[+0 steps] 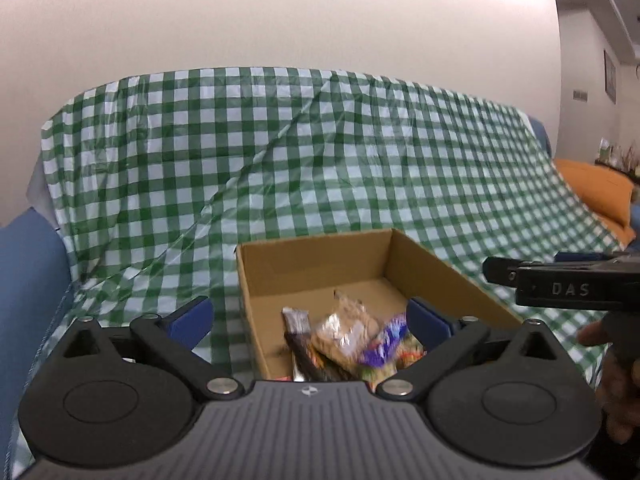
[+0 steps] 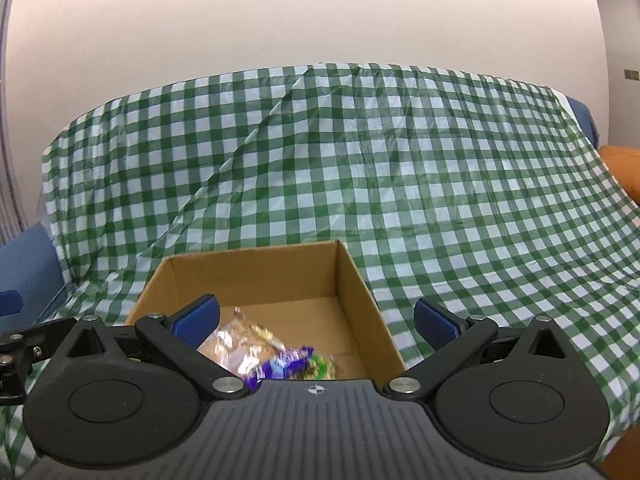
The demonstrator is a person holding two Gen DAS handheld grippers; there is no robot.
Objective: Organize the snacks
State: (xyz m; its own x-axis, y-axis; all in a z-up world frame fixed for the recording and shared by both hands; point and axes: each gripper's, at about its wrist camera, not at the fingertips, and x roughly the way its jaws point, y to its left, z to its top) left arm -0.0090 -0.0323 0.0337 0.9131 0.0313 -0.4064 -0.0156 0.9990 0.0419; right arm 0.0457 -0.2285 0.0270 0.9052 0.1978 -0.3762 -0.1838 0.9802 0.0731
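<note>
Both views are evenly lit by soft indoor light, with no hard shadows. The wall (image 1: 320,20) looks bright, nearly washed out. Fisheye bending curves the checked cloth (image 2: 360,160) towards 9 and 3 o'clock. The snack packets (image 1: 352,336) are smeared by motion blur and show small glints of glare.

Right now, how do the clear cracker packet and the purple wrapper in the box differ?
The clear cracker packet is see-through, showing tan pieces inside, while the purple wrapper is opaque and brightly printed. The clear cracker packet looks the bulkier of the two; the purple wrapper looks smaller and crumpled. The clear cracker packet lies nearer the middle of the pile, the purple wrapper on its right side. Both lie loose inside the cardboard box, touching each other; neither gripper holds them.
</note>
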